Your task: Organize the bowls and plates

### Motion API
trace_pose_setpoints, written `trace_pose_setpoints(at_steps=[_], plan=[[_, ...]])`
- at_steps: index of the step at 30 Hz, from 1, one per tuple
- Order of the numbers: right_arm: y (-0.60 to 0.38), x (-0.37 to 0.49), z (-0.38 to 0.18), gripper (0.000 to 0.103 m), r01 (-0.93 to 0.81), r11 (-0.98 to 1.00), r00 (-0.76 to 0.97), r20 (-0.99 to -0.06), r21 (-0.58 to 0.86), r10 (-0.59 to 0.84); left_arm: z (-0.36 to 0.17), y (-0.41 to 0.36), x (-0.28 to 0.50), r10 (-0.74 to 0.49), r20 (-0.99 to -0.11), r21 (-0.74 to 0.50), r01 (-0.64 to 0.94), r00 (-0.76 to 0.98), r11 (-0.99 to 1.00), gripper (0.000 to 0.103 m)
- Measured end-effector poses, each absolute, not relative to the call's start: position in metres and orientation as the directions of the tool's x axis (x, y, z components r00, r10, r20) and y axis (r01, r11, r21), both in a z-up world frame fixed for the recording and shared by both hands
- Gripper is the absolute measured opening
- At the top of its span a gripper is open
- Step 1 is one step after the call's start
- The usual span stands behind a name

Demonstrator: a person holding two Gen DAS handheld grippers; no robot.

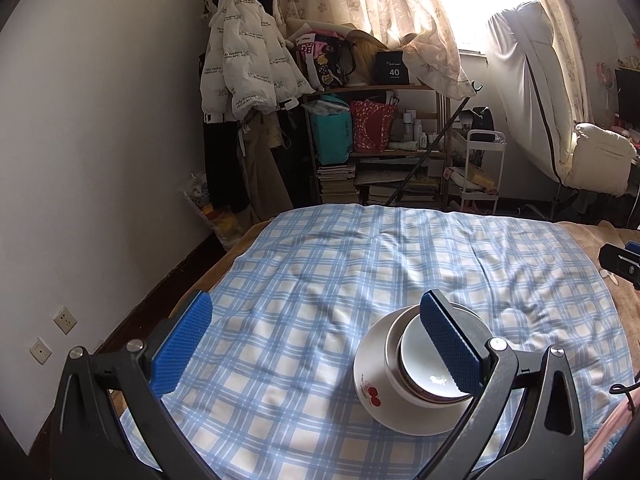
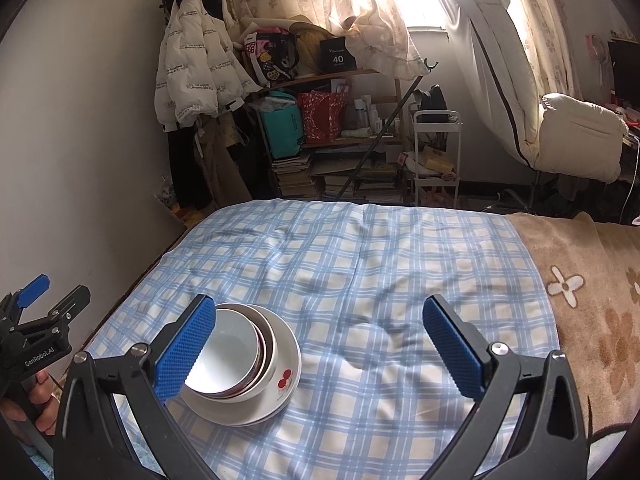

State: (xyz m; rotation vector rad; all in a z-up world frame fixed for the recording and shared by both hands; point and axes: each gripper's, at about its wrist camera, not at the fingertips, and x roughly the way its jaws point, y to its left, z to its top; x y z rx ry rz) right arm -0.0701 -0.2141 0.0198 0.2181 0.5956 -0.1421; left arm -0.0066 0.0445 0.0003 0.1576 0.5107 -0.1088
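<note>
White bowls [image 1: 424, 364] sit nested in one stack on a white plate with a red cherry print [image 1: 370, 394], on the blue checked cloth [image 1: 320, 280]. My left gripper [image 1: 316, 344] is open and empty, with the stack under its right finger. In the right wrist view the same bowls [image 2: 232, 352] and plate [image 2: 284, 380] lie under the left finger of my right gripper [image 2: 320, 346], which is open and empty. The left gripper [image 2: 40, 320] also shows at that view's left edge, and the right gripper [image 1: 622, 262] at the left wrist view's right edge.
The cloth covers a bed with a tan flowered blanket [image 2: 592, 300] on the right. A white wall [image 1: 100, 160] runs along the left. Behind the bed stand a cluttered shelf [image 1: 376, 140], a hanging white jacket [image 1: 240, 52] and a small white cart [image 1: 482, 172].
</note>
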Motion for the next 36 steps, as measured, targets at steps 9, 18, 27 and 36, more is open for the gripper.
trace_pose_setpoints(at_steps=[9,18,27,36], plan=[[-0.2161,-0.0702,0.0190,0.103,0.199,0.966,0.818,-0.571,0.165,-0.071,-0.0016,0.0447,-0.0041,-0.059,-0.507,0.133,0.146,0.860,0.980,0.102],[-0.2167,-0.0705,0.0188,0.103,0.198,0.966,0.818,-0.571,0.167,-0.070,-0.0017,0.0429,-0.0058,-0.028,-0.496,0.167,0.127,0.868,0.978,0.102],[-0.2171,-0.0704,0.0189,0.103,0.198,0.966,0.818,-0.571,0.168,-0.069,-0.0018,0.0389,-0.0077,-0.028,-0.495,0.191,0.140,0.868,0.972,0.102],[-0.2173,-0.0699,0.0181,0.103,0.199,0.965,0.817,-0.573,0.168,-0.069,-0.0023,0.0385,-0.0078,-0.016,-0.499,0.197,0.132,0.866,0.971,0.102]])
